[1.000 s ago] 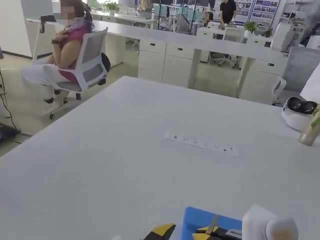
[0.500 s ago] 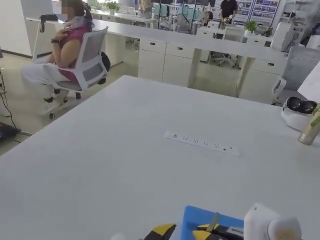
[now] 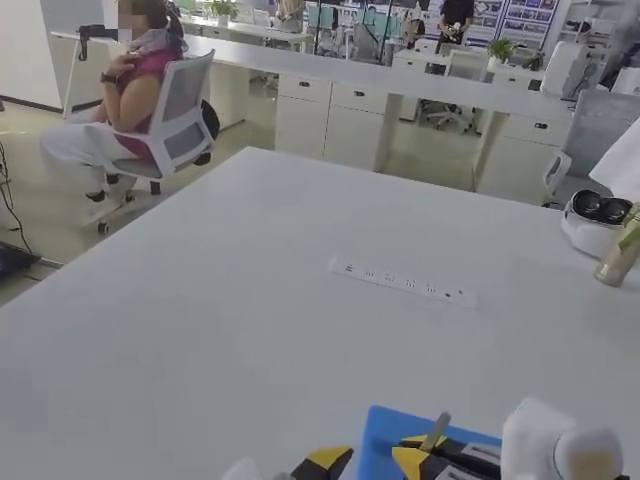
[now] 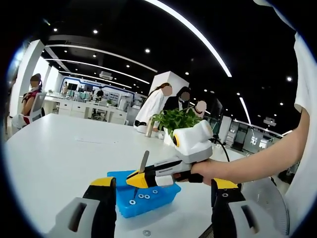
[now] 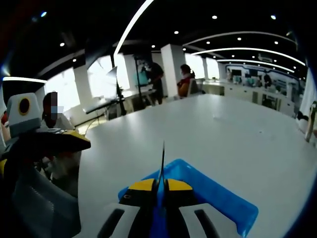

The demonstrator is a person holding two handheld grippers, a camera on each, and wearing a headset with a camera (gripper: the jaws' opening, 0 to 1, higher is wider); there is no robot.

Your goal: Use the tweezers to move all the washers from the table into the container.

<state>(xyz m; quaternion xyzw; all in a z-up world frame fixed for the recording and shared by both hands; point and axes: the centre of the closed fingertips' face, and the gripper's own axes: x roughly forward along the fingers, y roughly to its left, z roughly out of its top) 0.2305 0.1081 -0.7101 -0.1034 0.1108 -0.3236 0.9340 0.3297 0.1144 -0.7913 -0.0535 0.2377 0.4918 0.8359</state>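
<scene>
Gripping slim tweezers (image 5: 162, 157) in right tongs (image 5: 162, 186), left tongs (image 4: 164, 184) wide, small ring washers (image 4: 144, 196) in blue container (image 4: 148, 207)

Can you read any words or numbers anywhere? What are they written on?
No text can be read in any view.
On the posters at the back: print too blurred to read.
On the power strip: marks too small to read.
On the blue container and the tweezers: no writing seen.

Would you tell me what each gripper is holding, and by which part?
The right gripper pinches the tweezers around mid-length, tips pointing down over the container; the left gripper is open and empty.
</scene>
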